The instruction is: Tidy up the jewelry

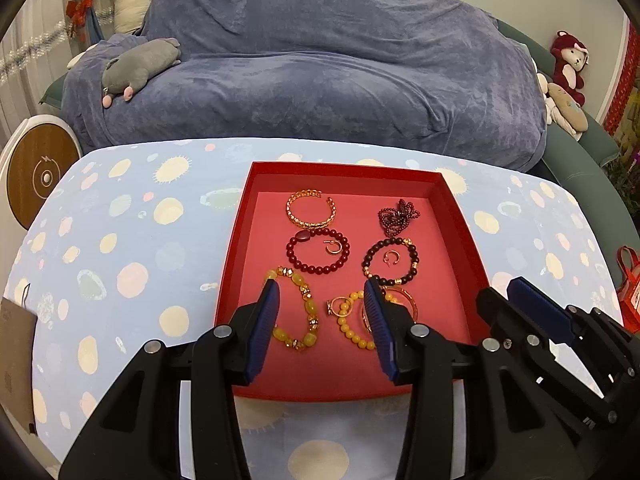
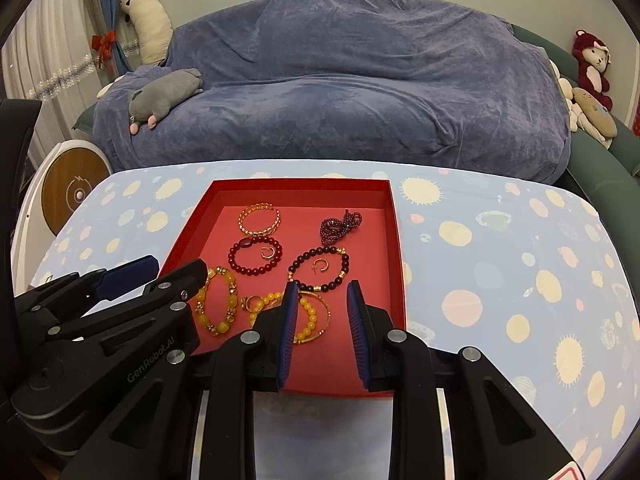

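A red tray [image 1: 242, 216] [image 2: 394, 220] on the table holds the jewelry. A gold cuff [image 1: 311, 209] [image 2: 260, 220] and a dark red bead strand [image 1: 398, 216] [image 2: 340, 225] lie at the far end. A red bead bracelet [image 1: 318, 251] [image 2: 255, 258] and a dark bead bracelet [image 1: 390, 260] [image 2: 319, 270] each ring a small gold hoop. Yellow bead bracelets [image 1: 298, 312] [image 2: 218, 304], a gold ring [image 1: 340, 306] and a gold bangle [image 2: 322, 314] lie at the near end. My left gripper [image 1: 324, 286] is open and empty above the near end. My right gripper [image 2: 323, 286] is open and empty beside it.
The table has a light blue spotted cloth [image 1: 132, 240]. A sofa under a blue throw [image 1: 320, 72] stands behind it with a grey plush [image 1: 140, 66]. A round white and wood device [image 1: 38, 172] stands at the left. A red bag [image 1: 630, 292] is at the right.
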Demonstrator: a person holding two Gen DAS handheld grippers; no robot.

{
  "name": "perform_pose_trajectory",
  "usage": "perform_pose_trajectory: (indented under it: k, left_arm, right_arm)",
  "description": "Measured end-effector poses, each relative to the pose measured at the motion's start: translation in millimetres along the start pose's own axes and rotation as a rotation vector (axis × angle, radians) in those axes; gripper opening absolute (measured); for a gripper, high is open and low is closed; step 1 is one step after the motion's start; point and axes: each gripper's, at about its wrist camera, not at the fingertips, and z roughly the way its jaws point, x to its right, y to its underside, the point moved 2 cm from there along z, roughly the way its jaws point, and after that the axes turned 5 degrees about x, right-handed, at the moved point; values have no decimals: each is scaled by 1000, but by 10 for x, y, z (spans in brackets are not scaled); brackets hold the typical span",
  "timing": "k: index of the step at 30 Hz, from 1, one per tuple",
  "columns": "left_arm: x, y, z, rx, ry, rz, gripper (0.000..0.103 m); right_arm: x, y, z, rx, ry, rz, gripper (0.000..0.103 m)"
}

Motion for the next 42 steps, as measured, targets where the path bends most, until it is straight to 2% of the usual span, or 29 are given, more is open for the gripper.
perform_pose_trajectory:
  k: [15, 18, 23, 32, 35, 39, 42]
  left_arm:
    - [-67, 443, -340, -24, -13, -6, 42]
    - [-99, 508, -354, -32, -25, -15, 46]
    - [-158, 565, -377, -28, -59, -25, 61]
    - [-257, 632, -337, -41, -109, -48, 82]
    - [-303, 664, -324, -47, -122, -62, 89]
    - [-322, 698, -304, -55, -131, -54, 90]
    - [-341, 713, -288, -62, -136, -58, 91]
  right_arm:
    - [-141, 414, -376, -21, 13, -5, 29]
    - [-126, 472, -395, -27, 21, 3, 36]
    - [-54, 509, -425, -17, 62, 20, 56]
    - [63, 542, -390, -13, 110, 19, 80]
    - [86, 568, -379, -10, 109, 24, 84]
    - [80, 610, -354, -28, 88, 23, 84]
    - [84, 634, -351, -32, 90, 27, 88]
